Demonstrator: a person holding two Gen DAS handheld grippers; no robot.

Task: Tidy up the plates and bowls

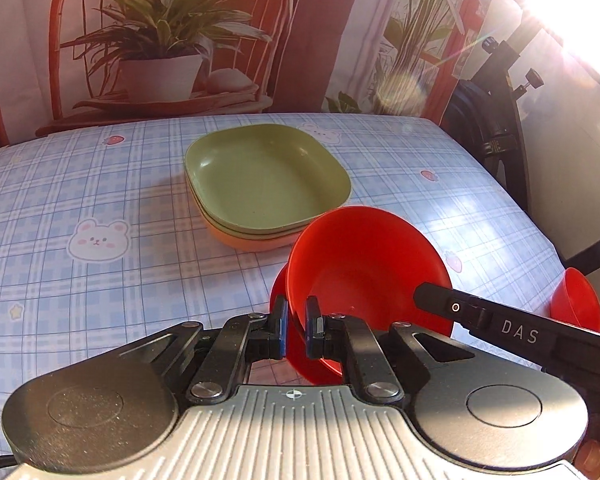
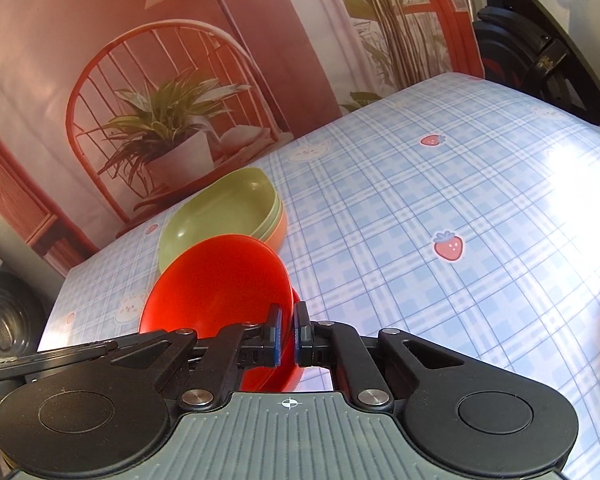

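A stack of square plates, green (image 1: 260, 176) on top and orange (image 1: 240, 242) at the bottom, sits mid-table; it also shows in the right wrist view (image 2: 220, 216). My left gripper (image 1: 296, 330) is shut on the rim of a red bowl (image 1: 364, 264), held tilted above the cloth. My right gripper (image 2: 286, 334) is shut on the rim of another red bowl (image 2: 216, 280), also tilted. In the left wrist view the right gripper's black finger (image 1: 500, 320) reaches in from the right, with its red bowl (image 1: 578, 300) behind it.
The table wears a blue plaid cloth (image 1: 80, 200) with bunny and strawberry prints. A printed backdrop of a chair and plant (image 1: 164, 40) hangs behind. Black exercise equipment (image 1: 500, 100) stands off the right edge. Strong glare fills the top right.
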